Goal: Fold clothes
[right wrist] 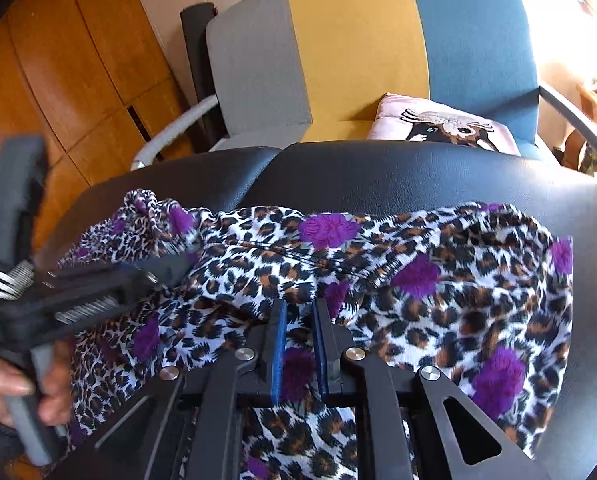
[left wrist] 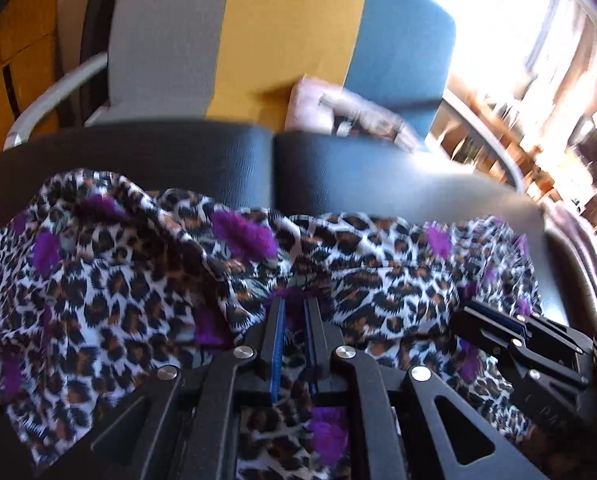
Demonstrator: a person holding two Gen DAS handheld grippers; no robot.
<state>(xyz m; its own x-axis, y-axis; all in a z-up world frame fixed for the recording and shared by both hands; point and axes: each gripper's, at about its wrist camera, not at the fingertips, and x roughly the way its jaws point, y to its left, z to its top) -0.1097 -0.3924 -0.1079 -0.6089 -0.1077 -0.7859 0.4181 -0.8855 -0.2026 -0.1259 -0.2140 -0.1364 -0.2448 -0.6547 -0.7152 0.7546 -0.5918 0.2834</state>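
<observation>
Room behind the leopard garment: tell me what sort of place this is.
Probably a home living room: a grey, yellow and blue armchair holding a pink cushion, and wooden cabinet panels alongside.

Items I cannot read from my feeds: leopard-print garment (left wrist: 138, 280), near hem cut off by the bottom edge in both views and part covered by the gripper frames, so I cannot tell its type or outline; left gripper (right wrist: 166, 272), smeared with blur in the right wrist view, fingertips indistinct; hand (right wrist: 14, 388) on its grey handle, cropped at the left edge; right gripper (left wrist: 486, 316), seen side-on in the left wrist view, jaw gap not legible; pink cushion (left wrist: 338, 112), blurred there, its print unreadable; shelves (left wrist: 538, 128) at right, washed out by glare, contents unidentifiable
</observation>
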